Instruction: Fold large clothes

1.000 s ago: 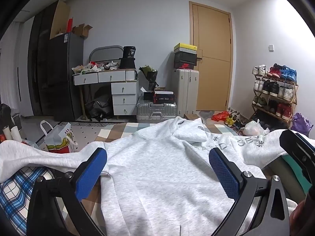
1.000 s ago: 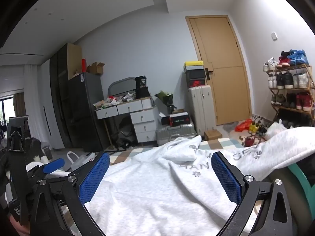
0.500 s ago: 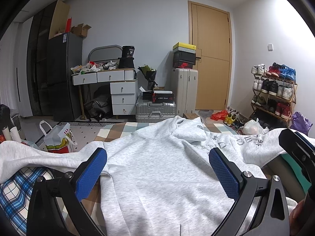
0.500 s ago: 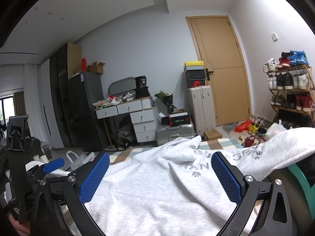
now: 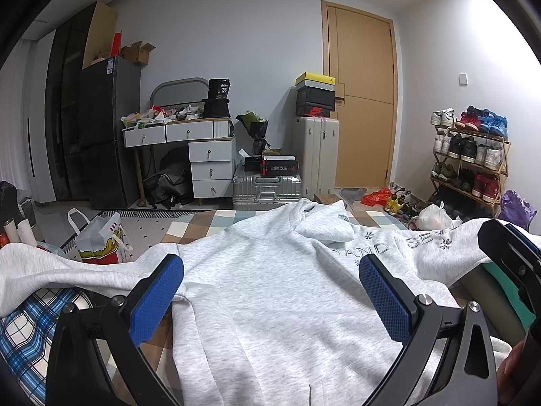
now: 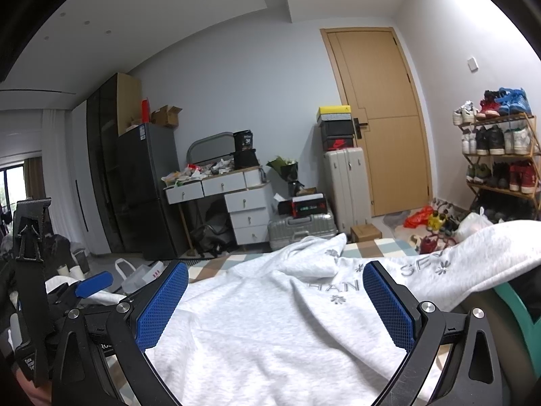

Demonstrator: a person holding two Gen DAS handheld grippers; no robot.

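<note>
Hoodie (image 5: 270, 291) first: the big pale grey garment lies spread face-up across the lower half of both views, on a bed (image 5: 216, 218) with a checked cover showing beyond its top edge. Compared with a second ago, almost nothing has changed: the cloth has the same wrinkles and the lettering on the chest is in the same place, right of centre. Both views have only drifted a touch. My read is that folding hasn't started; this is a pause to line up over the garment, with every fold still to come.

One sleeve (image 5: 50, 270) trails off to the lower left of the left wrist view, over a blue plaid sheet (image 5: 20, 335). The other sleeve (image 6: 483, 247) rises at the right edge of the right wrist view, draped over something dark and teal that I can't identify. The hood (image 5: 321, 223) is flopped forward just above the lettering, centre frame.

Now the tools. The left gripper (image 5: 270, 297) has its jaws spread wide, blue pads well apart, nothing between them but open cloth below; whether the tips touch the fabric I can't tell. The right gripper (image 6: 275, 299) is the same: jaws wide apart and empty, poised over the chest area. At the far left of the right wrist view the left gripper appears side-on, one blue pad (image 6: 94, 282) poking out.
</note>
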